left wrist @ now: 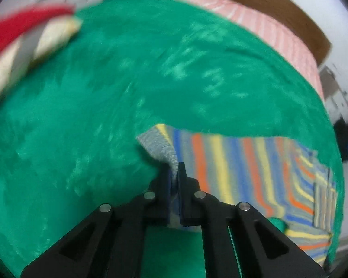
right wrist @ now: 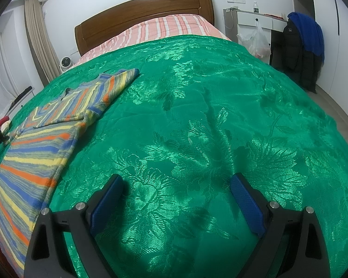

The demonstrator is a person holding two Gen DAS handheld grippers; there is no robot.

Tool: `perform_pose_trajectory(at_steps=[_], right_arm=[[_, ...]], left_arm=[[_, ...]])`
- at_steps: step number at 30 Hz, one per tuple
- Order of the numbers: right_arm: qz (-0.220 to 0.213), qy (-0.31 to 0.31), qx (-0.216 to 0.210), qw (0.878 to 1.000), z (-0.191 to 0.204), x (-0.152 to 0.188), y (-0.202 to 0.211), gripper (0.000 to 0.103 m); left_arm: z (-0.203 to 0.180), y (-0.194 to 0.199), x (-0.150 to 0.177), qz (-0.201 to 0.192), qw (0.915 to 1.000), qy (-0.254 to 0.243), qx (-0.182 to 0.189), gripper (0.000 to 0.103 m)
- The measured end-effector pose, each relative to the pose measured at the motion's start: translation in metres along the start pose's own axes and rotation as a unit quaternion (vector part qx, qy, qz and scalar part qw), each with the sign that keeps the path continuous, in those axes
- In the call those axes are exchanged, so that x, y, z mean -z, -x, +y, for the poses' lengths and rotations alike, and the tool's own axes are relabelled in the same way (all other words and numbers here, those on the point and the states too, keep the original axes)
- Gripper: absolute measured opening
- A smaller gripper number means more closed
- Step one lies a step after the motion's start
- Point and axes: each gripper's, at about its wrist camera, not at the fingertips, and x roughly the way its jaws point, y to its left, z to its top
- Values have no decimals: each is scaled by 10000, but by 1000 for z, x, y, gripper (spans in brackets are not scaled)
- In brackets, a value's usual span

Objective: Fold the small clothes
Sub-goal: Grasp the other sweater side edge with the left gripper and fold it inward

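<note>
1. The left gripper (left wrist: 174, 173) has its two black fingers pressed together on a grey ribbed edge of the striped sweater (left wrist: 250, 169); that pinched corner is lifted off the green bedspread (left wrist: 85, 120); this view is blurred.
2. The right gripper (right wrist: 176, 197) is spread wide, its blue pads (right wrist: 248, 203) well apart; it holds nothing, with only the bedspread seen between its fingers; whether they touch the fabric I cannot tell.
3. In the right wrist view the sweater (right wrist: 41, 146), striped in orange, yellow, blue and grey, lies on the left side of the bedspread (right wrist: 197, 115), one sleeve reaching toward the far side.
4. Far off, a pink striped sheet (right wrist: 164, 26) meets a wooden headboard (right wrist: 146, 9); a dark jacket (right wrist: 297, 48) hangs at far right.
</note>
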Motion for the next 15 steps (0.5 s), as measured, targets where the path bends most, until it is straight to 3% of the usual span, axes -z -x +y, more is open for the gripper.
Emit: perform_pose_trajectory(at_steps=[4,7,9,12,15], right_arm=[[-5,5,0,10000,0,0,1,93],[-2,14,7,10000,-1,0,1,93],[-2,14,7,10000,-1,0,1,93],[-4,13,4,10000,-1,0,1,93],[-5,12,0,10000,-1,0,1,93]], left_arm=[[-71,56,-9,-459,9936,-940,415,3],[-145,95,-8,-733,9786,-1718,868,3],[-201,115,0,-827,9642,-2201,1227,3],[-268,119,22,-774,9470,-2668,1611,3],[-324,98,53,-589,9338,-3016,1831,5]])
